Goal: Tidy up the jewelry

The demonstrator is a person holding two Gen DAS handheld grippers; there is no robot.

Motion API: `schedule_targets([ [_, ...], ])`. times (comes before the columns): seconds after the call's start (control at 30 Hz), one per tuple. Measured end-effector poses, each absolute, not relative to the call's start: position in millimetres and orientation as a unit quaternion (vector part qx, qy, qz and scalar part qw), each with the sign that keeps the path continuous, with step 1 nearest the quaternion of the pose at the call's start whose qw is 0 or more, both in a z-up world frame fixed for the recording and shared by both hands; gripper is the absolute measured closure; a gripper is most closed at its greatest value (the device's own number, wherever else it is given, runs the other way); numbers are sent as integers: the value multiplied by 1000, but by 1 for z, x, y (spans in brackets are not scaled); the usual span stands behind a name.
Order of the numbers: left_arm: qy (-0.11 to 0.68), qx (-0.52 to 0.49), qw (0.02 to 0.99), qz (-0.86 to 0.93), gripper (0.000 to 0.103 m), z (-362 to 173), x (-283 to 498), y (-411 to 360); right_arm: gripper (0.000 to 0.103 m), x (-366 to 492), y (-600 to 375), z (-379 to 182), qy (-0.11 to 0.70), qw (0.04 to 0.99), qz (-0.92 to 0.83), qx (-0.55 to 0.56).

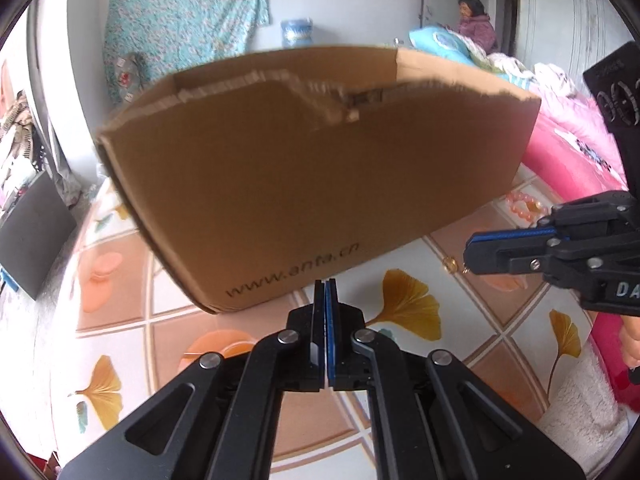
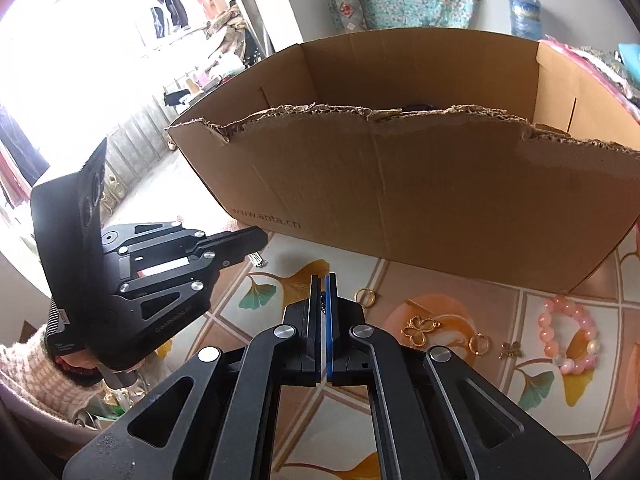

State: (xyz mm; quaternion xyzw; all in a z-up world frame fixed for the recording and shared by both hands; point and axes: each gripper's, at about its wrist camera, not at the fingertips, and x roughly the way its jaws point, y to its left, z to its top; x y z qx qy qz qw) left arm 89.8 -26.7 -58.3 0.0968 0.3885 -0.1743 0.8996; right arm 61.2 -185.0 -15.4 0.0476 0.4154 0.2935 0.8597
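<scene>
A torn-rimmed cardboard box (image 2: pixel 400 184) stands on the patterned tablecloth (image 2: pixel 280 280); it is also in the left wrist view (image 1: pixel 312 184). In front of it lie a gold ring (image 2: pixel 365 297), a gold butterfly pendant (image 2: pixel 420 330), a gold hoop (image 2: pixel 479 344), a small gold charm (image 2: pixel 511 350) and a pink bead bracelet (image 2: pixel 568 334). My right gripper (image 2: pixel 325 280) is shut, and a tiny gold piece (image 1: pixel 465 269) hangs from its tips (image 1: pixel 468 256). My left gripper (image 1: pixel 325 284) is shut in front of the box. A small silver piece (image 2: pixel 255 258) sits just under its tips (image 2: pixel 262 240); whether it is held I cannot tell.
Something dark (image 2: pixel 418 107) shows over the torn rim inside the box. Pink bedding (image 1: pixel 568 152) lies beyond the table on the right, and a person (image 1: pixel 476 20) sits far back. A sleeved hand (image 2: pixel 24 364) holds the left gripper.
</scene>
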Motion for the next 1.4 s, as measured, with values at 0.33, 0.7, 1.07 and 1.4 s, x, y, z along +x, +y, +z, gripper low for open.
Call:
schedule_targets([
  [0.33, 452, 26, 872, -185, 101, -52, 86, -6, 103, 72, -204, -18, 414, 856, 301, 68],
  [0.7, 446, 38, 871, -203, 63, -38, 58, -8, 103, 72, -210, -19, 409, 857, 302, 80],
  [1.07, 443, 105, 877, -157, 63, -49, 57, -18, 103, 71, -212, -17, 412, 857, 299, 84],
  [1.4, 443, 130, 869, -178, 97, -49, 56, -33, 103, 73, -209, -20, 413, 855, 302, 88],
])
